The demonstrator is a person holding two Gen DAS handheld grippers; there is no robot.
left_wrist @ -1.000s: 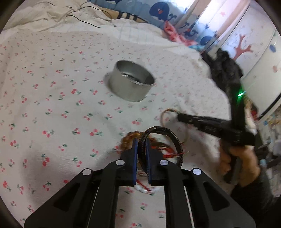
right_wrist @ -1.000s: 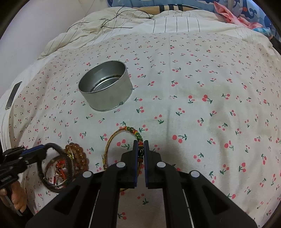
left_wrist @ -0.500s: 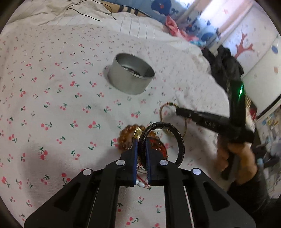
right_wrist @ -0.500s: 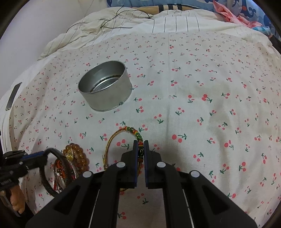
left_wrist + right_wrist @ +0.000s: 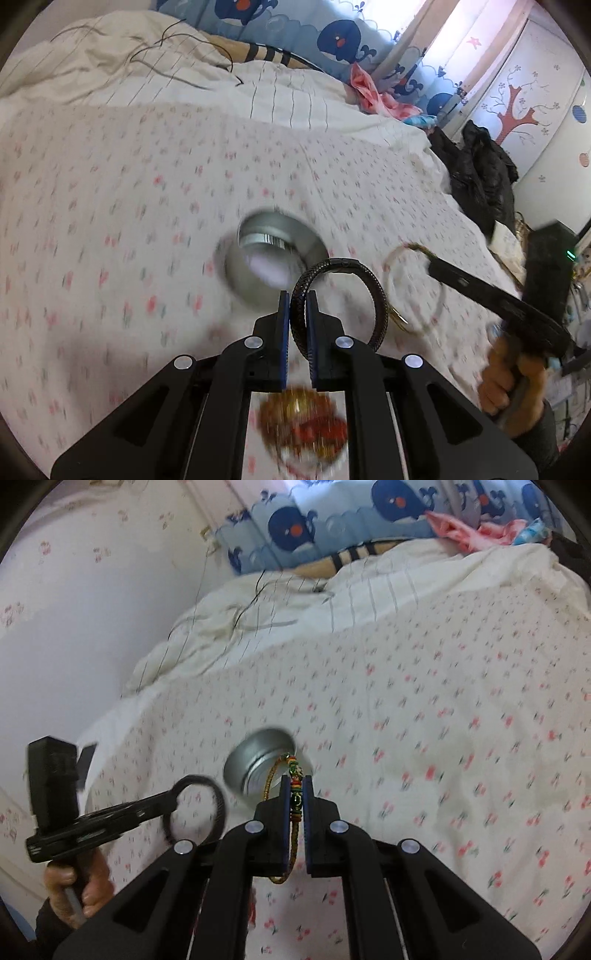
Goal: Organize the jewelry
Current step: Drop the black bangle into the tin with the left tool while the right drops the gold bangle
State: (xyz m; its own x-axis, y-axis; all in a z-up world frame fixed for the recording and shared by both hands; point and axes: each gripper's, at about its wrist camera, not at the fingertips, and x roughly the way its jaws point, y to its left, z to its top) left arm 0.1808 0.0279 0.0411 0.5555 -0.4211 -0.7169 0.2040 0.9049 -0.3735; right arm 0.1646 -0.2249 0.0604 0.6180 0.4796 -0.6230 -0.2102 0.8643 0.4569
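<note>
My left gripper (image 5: 297, 299) is shut on a black braided bracelet (image 5: 373, 288) and holds it above the bed, just short of the round metal tin (image 5: 273, 258). My right gripper (image 5: 295, 784) is shut on a gold cord bracelet with coloured beads (image 5: 293, 768), lifted in front of the tin (image 5: 258, 755). A heap of amber and red beaded jewelry (image 5: 303, 428) lies on the sheet below my left gripper. Each gripper shows in the other's view, the left (image 5: 173, 797) and the right (image 5: 432, 264).
The cherry-print bedsheet (image 5: 110, 206) covers the bed. A rumpled white duvet (image 5: 147, 74) with thin dark cables lies at the back. A whale-print cushion (image 5: 332, 520) and pink cloth (image 5: 373, 96) are behind. A black bag (image 5: 480, 173) sits at the right bed edge.
Both grippers have lifted their bracelets off the sheet and moved toward the tin. The gold bracelet now hangs in the air. The views are tilted up and blurred.
</note>
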